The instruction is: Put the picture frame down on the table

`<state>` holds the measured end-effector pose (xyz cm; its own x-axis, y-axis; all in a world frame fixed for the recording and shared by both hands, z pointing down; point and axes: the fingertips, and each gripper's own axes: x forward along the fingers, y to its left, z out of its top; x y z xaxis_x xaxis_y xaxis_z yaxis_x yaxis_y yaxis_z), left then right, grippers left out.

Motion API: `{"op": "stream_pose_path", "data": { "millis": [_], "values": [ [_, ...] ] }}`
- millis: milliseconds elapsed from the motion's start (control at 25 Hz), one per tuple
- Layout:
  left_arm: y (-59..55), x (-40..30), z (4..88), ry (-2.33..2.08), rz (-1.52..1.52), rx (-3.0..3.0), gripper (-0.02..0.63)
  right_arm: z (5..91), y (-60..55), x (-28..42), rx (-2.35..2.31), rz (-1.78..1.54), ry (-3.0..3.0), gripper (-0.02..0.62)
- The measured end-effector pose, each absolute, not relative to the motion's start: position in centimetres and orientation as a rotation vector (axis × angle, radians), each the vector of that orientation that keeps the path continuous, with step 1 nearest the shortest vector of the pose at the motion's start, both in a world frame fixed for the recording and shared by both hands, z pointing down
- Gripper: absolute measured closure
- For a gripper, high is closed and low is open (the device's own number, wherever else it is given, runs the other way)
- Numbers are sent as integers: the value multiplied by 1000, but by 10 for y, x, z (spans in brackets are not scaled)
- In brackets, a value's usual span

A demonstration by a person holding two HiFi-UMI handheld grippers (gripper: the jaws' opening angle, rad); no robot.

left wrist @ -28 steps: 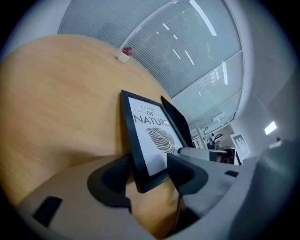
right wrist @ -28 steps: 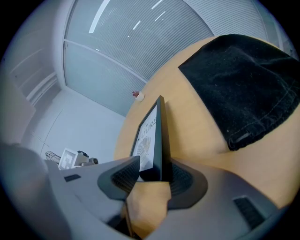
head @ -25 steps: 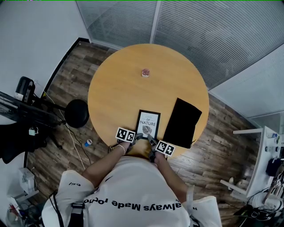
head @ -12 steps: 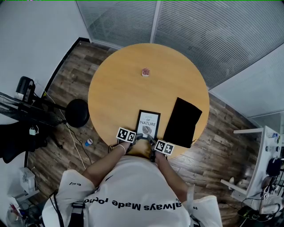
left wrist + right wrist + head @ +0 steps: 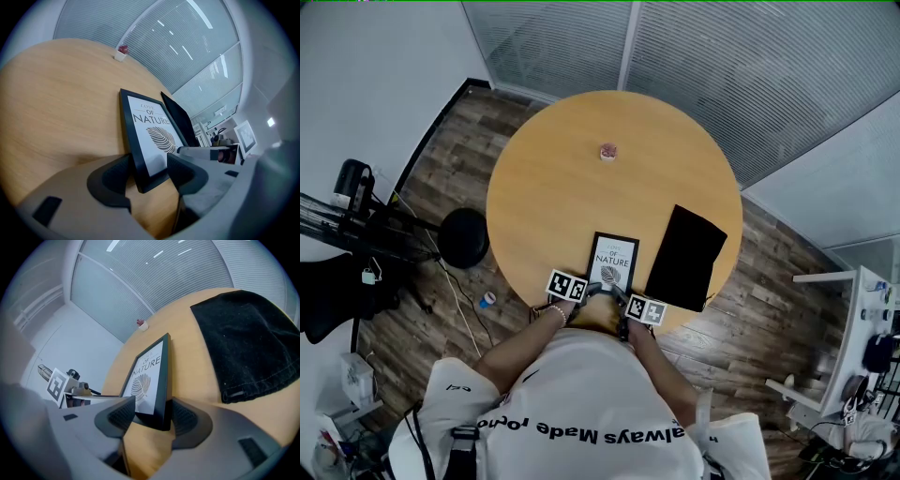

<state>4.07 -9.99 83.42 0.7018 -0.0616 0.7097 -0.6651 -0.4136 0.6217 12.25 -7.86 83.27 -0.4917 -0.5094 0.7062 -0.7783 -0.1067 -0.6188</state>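
Observation:
The picture frame (image 5: 612, 260) is black with a white leaf print. It lies near the front edge of the round wooden table (image 5: 572, 178), its near end between both grippers. My left gripper (image 5: 592, 287) holds the frame's near left corner (image 5: 152, 131); its jaws (image 5: 149, 176) press on the front and back. My right gripper (image 5: 620, 293) is shut on the near right corner (image 5: 151, 371), jaws (image 5: 152, 416) against both faces. The frame's far end rests low on the tabletop; whether the near end touches the wood is hidden by the jaws.
A black cloth (image 5: 684, 258) lies just right of the frame, overhanging the table edge (image 5: 248, 343). A small red-and-white object (image 5: 607, 152) sits at the far side. A black stool (image 5: 464, 239) and camera stands are on the floor at left, a white rack (image 5: 853, 328) at right.
The right gripper has shifted slightly inward and up toward the frame. The frame and left gripper stay almost where they were.

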Motion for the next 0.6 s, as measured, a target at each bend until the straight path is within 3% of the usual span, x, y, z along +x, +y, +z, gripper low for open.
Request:
{"op": "stream_pose_path", "data": {
  "millis": [600],
  "values": [
    [-89,37,836,-554,799,1927,371,840,-67,125,1423,1566,-1869,348]
  ]
}}
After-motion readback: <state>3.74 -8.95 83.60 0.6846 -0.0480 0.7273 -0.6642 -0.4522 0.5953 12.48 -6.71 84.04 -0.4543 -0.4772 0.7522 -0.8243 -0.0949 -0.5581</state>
